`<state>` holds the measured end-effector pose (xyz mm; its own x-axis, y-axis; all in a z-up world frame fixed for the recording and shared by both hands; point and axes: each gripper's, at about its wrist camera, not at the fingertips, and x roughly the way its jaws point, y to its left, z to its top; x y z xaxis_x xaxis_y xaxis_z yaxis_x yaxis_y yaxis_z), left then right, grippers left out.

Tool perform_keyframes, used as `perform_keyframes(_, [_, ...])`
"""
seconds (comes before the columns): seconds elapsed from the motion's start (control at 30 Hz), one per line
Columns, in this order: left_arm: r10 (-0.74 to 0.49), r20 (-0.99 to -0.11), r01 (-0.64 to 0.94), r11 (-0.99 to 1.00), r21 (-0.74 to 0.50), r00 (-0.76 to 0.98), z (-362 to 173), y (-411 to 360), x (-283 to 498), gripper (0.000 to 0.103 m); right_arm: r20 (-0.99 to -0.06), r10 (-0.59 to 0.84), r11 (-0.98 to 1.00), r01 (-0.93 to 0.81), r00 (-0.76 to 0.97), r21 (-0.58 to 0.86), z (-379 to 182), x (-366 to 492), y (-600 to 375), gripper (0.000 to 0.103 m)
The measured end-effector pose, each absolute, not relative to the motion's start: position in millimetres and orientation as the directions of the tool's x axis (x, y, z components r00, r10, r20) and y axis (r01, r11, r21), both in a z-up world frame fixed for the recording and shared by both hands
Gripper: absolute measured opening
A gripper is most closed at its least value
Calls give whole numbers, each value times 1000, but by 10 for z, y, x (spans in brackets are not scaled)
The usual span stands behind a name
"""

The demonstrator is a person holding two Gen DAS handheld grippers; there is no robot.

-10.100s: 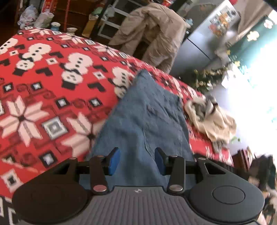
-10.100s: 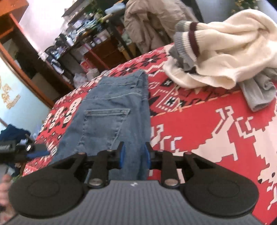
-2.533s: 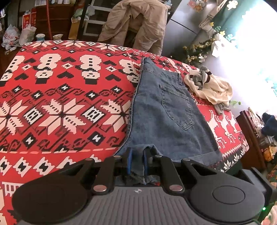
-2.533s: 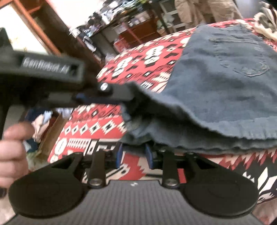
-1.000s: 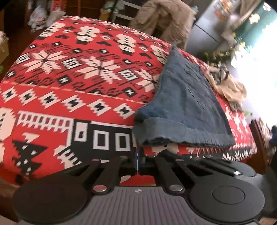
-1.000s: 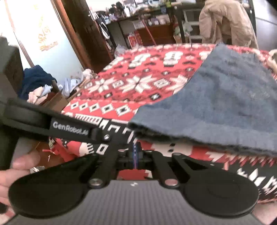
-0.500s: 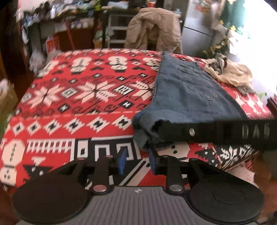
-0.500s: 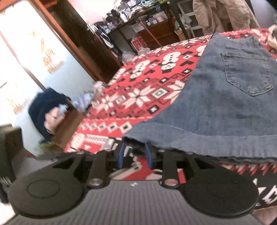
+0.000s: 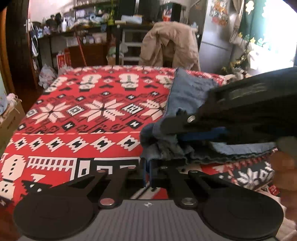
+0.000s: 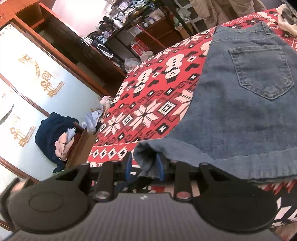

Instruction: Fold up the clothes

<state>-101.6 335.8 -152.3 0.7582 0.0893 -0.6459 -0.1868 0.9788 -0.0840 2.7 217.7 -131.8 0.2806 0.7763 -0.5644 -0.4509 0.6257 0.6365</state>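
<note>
1. The jeans point(image 10: 241, 111) are lying on the bench point(image 9: 92, 111), which is covered by a red blanket with snowflakes and snowmen. They're doubled over, back pocket facing up. They run along the right side from the far edge to the near edge, and the folded end sits right on the near edge.
2. The left gripper point(image 9: 148, 166) is at the near edge, just under the left corner of that folded end. Its jaws are pressed together with basically no gap. The frayed denim corner hangs down to the tips, but I honestly can't tell if any cloth is caught in there.
3. The right gripper point(image 10: 144, 163) is at the same corner, coming in from the right. Its jaws have just been closing and the bunched denim corner sits between the blue pads. They don't look clamped, though. One pad is against the cloth, and a sliver of red shows beside the other.
4. In the left wrist view the right gripper crosses over the top of the fold. A blurry hand point(image 9: 284, 163) is behind it at the right edge of the picture.
5. A cream sweater point(image 10: 286, 16) is heaped near the far right corner of the bench, well apart from both grippers.
6. Off the bench, a beige coat point(image 9: 169, 46) is draped over a chair past the far edge. A box of dark blue and pink clothes point(image 10: 55, 133) is on the floor to the left.
</note>
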Motion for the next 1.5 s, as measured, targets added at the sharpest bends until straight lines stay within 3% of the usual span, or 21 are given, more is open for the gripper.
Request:
perform_keyframes(0.03, [85, -642, -182, 979, -87, 762, -1516, 3330, -1061, 3, -568, 775, 627, -451, 278, 635, -1314, 26, 2195, 9])
perform_keyframes(0.07, [81, -639, -177, 980, -87, 765, -1515, 3305, -1100, 3, -572, 775, 626, -454, 271, 633, -1314, 15, 2195, 2])
perform_keyframes(0.33, [78, -671, -172, 982, -75, 737, -1631, 3361, -1177, 0, -594, 759, 641, -469, 268, 607, -1302, -64, 2145, 2])
perform_keyframes(0.53, [105, -664, -185, 981, -51, 740, -1572, 3372, -1099, 16, -593, 758, 640, -491, 273, 592, -1226, -63, 2170, 2])
perform_keyframes(0.6, [105, -667, -184, 982, -50, 738, -1607, 3375, -1066, 16, -595, 755, 640, -505, 275, 579, -1218, -90, 2211, 2])
perform_keyframes(0.7, [69, -664, -178, 979, -97, 744, -1648, 3419, -1053, 2, -608, 744, 642, -553, 279, 531, -1214, -169, 2332, 2])
perform_keyframes(0.97, [5, -695, -191, 963, -191, 719, -1671, 3575, -1209, 0, -657, 708, 662, -569, 260, 489, -1460, -257, 2591, 6])
perform_keyframes(1.1, [-6, -693, -223, 945, -241, 721, -1600, 3690, -1306, 5, -652, 708, 652, -608, 272, 453, -1399, -375, 2631, 23])
perform_keyframes(1.17, [-29, -680, -232, 929, -289, 733, -1527, 3784, -1350, 9, -640, 714, 647, -616, 283, 450, -1309, -414, 2572, 25])
perform_keyframes(1.23, [-66, -661, -239, 902, -360, 747, -1455, 3886, -1380, 20, -634, 726, 635, -615, 267, 468, -1239, -422, 2502, 25])
perform_keyframes(1.37, [-192, -604, -247, 786, -567, 773, -1356, 4157, -1352, 22, -625, 746, 607, -618, 228, 500, -1115, -460, 2360, 25])
perform_keyframes(1.5, [-231, -573, -265, 712, -651, 786, -1303, 4285, -1156, 38, -600, 757, 612, -603, 260, 511, -949, -407, 2084, 25])
